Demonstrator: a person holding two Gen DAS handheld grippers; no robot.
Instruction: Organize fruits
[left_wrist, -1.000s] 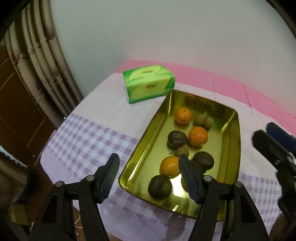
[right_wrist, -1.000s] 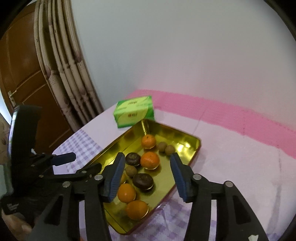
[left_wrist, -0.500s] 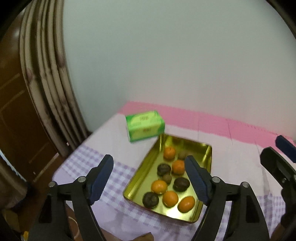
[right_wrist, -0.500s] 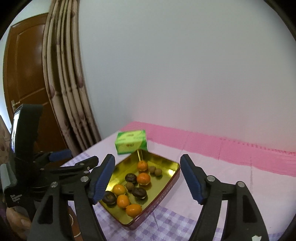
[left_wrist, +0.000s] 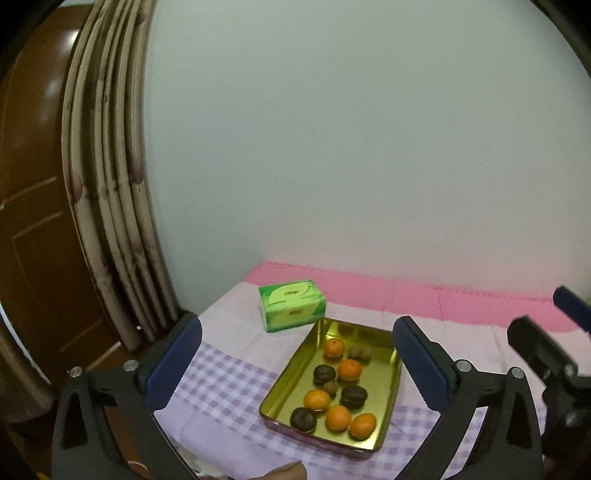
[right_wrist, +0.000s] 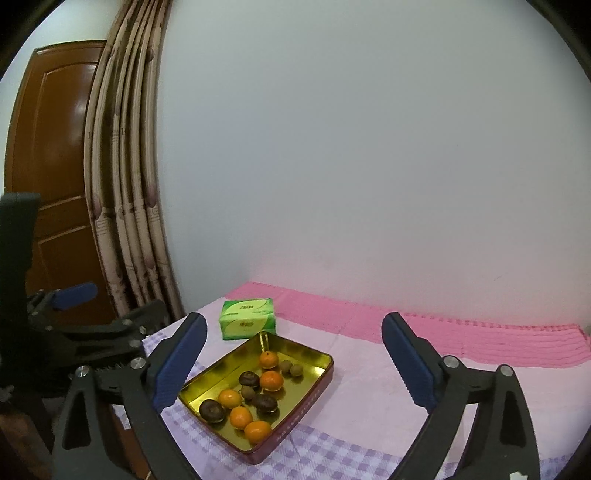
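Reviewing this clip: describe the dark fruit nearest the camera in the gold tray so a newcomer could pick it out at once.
Find the gold tray on the checked tablecloth, in front of the green tissue box. Look at the tray's near end, in its left corner. There sits the dark fruit, round and brown-black, beside two oranges; the other dark fruits lie farther back.

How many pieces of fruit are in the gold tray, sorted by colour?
Gold tray contents:
Orange fruits: 5
Dark brown fruits: 3
Small tan fruits: 3
Total: 11
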